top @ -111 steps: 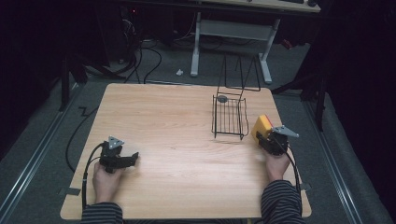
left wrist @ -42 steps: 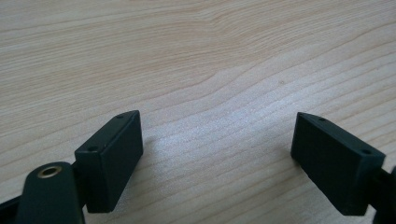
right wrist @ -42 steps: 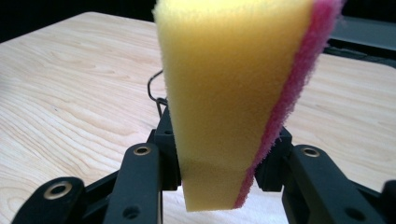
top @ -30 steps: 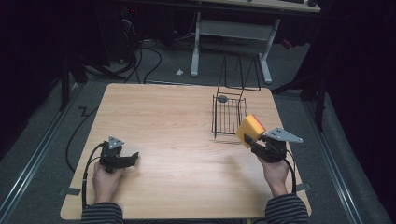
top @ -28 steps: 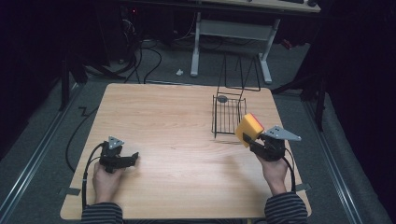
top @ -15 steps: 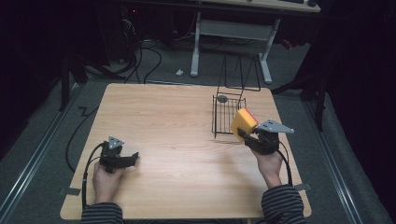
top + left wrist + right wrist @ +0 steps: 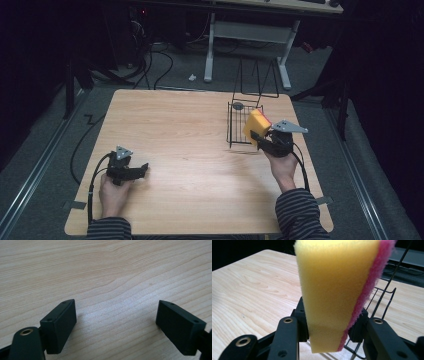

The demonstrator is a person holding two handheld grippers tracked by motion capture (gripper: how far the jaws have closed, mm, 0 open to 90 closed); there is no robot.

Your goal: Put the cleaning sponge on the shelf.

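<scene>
A yellow sponge (image 7: 255, 126) with a pink scouring side (image 7: 368, 287) stands upright between the jaws of my right gripper (image 7: 261, 139), which is shut on it. The sponge (image 7: 334, 290) hangs over the near right edge of a black wire basket (image 7: 239, 131) on the table's right side. My left gripper (image 7: 141, 170) rests low on the wood at the near left, its jaws open (image 7: 116, 325) with bare tabletop between them.
A small dark round object (image 7: 238, 105) lies at the basket's far end. The wooden table (image 7: 180, 130) has dark floor, cables and a desk frame (image 7: 250, 35) beyond its far edge.
My right gripper has carried the sponge leftward and slightly up, from beside the basket to over its near right edge. The left gripper has stayed put.
</scene>
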